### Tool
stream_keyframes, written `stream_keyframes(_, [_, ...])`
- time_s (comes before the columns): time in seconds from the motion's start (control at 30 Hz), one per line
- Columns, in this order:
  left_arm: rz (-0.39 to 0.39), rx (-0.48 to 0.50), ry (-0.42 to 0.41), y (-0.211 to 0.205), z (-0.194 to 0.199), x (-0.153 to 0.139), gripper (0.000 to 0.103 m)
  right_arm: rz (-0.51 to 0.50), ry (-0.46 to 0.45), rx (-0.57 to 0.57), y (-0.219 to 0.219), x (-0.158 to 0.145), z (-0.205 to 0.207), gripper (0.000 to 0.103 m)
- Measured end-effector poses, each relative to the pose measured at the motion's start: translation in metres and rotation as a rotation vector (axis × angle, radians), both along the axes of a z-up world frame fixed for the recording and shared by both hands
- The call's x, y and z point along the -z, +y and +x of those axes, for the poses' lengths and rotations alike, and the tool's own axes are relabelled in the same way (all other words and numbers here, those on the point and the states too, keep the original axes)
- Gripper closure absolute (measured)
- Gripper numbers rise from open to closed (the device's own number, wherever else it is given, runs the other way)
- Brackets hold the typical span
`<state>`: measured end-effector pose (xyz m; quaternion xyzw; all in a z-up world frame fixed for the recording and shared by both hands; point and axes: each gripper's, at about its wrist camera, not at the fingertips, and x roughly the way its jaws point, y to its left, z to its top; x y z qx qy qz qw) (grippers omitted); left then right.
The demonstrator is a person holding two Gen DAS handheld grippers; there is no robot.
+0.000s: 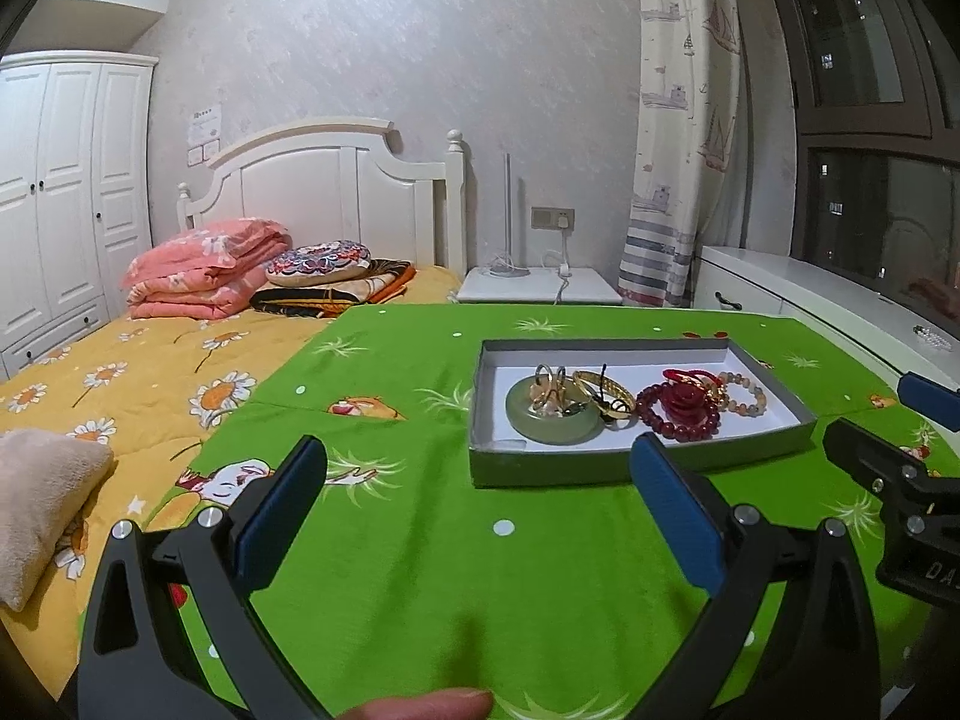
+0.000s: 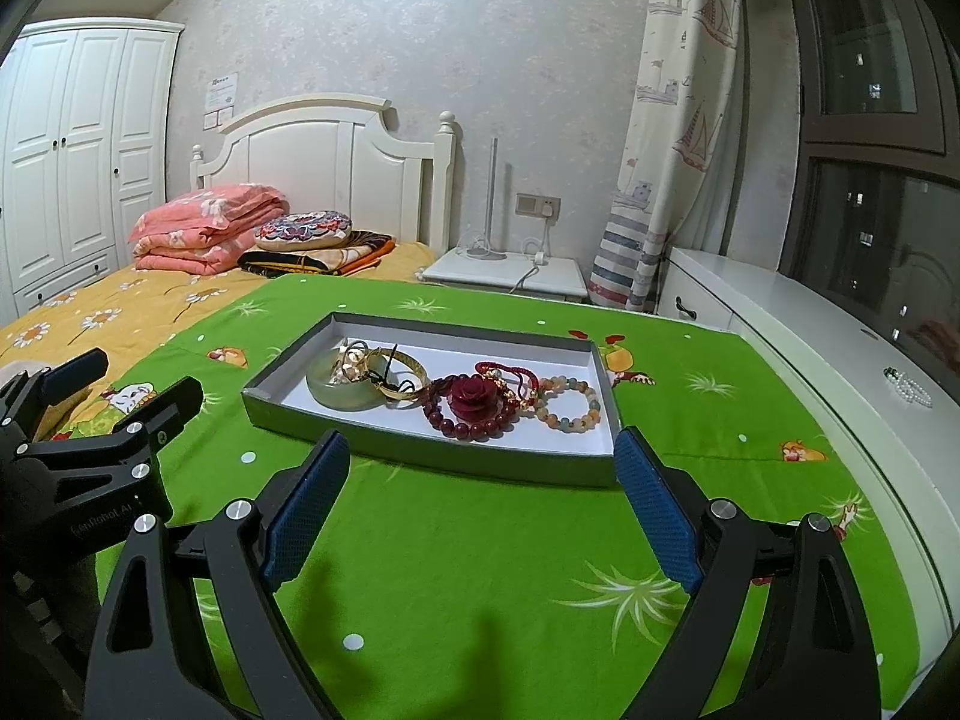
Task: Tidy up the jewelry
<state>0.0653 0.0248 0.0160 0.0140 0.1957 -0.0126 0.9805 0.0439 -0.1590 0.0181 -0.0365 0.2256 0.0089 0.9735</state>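
Both the left gripper [image 1: 477,480] and right gripper [image 2: 483,477] hover spread wide and empty. Just ahead, the jewelry [image 2: 456,390] sits bunched inside the tray [image 2: 420,450]; sorted or awaiting sorting, I can't judge.

Wide stretch of bare green cloth [image 2: 480,570] lies between both spread-jawed grippers and the shallow grey box [image 2: 432,450], nothing on it to dodge. Inside the box the jade disc [image 2: 342,390], gold bangle [image 2: 408,381], red bead bracelet [image 2: 474,420] and pale bead bracelet [image 2: 567,402] crowd together, touching and overlapping, with low walls all round. Bare white floor shows only along the back edge and right end.
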Motion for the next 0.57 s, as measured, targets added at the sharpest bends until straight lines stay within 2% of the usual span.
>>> stream_keyframes(0.17, [-0.014,0.011,0.004,0.0,0.0,0.001,0.005,0.0,-0.001,0.0,0.0,0.0,0.0,0.019])
stream_keyframes(0.33, [-0.002,0.02,-0.04,-0.003,-0.005,0.0,0.005,0.001,0.001,-0.001,0.001,0.0,0.0,0.019])
stream_keyframes(0.57, [0.024,0.067,0.066,-0.001,0.012,0.004,0.005,0.006,0.016,-0.003,0.001,0.005,0.002,0.019])
